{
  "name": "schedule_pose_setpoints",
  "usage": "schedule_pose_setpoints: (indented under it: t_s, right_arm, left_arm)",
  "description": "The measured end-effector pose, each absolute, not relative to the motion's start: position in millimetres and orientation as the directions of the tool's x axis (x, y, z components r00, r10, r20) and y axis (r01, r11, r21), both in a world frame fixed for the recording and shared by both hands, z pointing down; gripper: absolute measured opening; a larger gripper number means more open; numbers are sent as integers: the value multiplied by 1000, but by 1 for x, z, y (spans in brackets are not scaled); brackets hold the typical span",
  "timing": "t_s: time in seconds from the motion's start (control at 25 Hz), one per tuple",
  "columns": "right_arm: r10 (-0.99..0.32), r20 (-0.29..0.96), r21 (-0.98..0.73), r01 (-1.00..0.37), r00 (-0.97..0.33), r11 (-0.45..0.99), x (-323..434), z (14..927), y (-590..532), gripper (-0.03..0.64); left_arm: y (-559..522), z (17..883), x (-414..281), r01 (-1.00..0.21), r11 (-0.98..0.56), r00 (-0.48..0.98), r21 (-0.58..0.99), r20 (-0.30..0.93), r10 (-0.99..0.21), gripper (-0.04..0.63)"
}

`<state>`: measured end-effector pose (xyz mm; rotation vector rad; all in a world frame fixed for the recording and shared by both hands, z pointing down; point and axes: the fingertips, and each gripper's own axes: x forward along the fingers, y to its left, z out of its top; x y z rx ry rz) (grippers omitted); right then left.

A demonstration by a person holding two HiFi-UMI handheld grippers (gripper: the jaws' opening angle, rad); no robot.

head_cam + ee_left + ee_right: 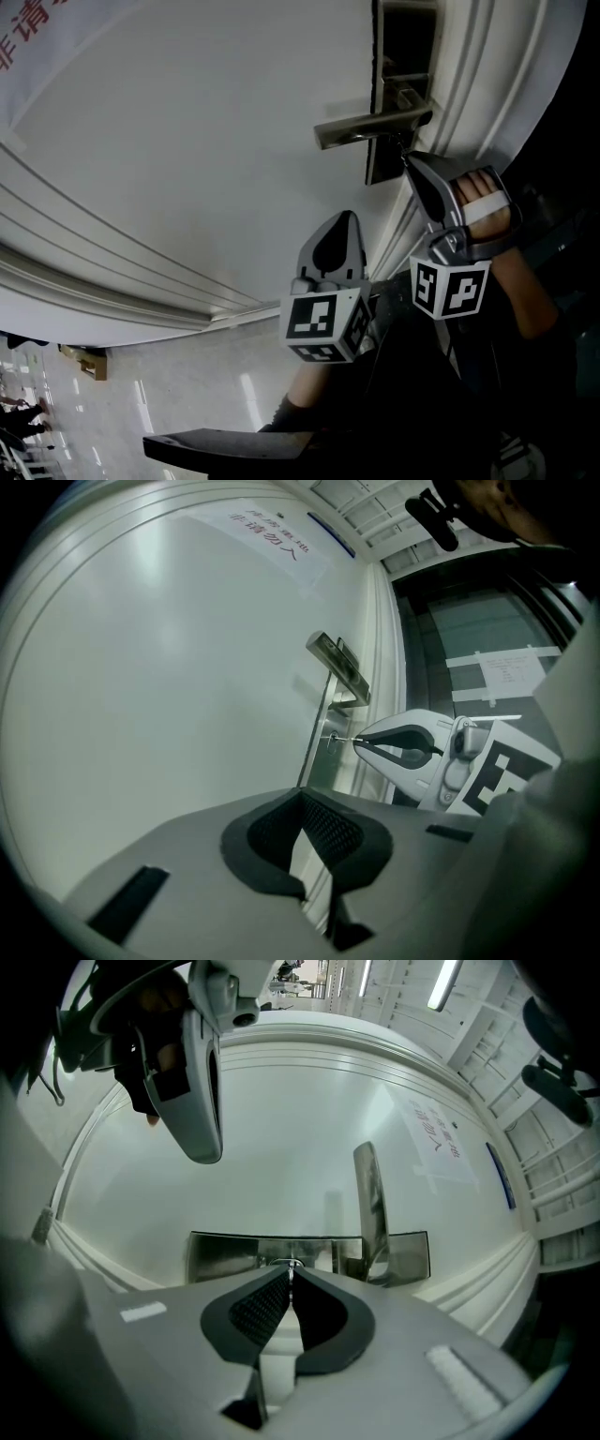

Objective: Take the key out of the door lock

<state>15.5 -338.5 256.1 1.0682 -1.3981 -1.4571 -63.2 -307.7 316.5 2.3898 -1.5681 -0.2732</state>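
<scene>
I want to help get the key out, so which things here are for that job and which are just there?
For the job:
key, pinched by the right gripper
lock plate that it sticks out of

Just there:
left gripper, shut on nothing
door handle
paper notice on the door
cardboard box

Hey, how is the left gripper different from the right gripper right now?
The right gripper has its tips at the lock plate, while the left gripper hangs back from the door and touches nothing. The right gripper is shut on the key; the left gripper is shut on nothing. Both point toward the door with their jaws together.
</scene>
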Motion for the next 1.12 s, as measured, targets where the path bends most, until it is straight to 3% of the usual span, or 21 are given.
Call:
schedule_pose_setpoints:
  t_s: [1.12]
  right_arm:
    - [-955, -26, 999, 11, -294, -31, 15, 257, -338, 12]
  left_arm:
    - [-312, 311, -67, -862, -376, 391, 340, -26, -920, 0]
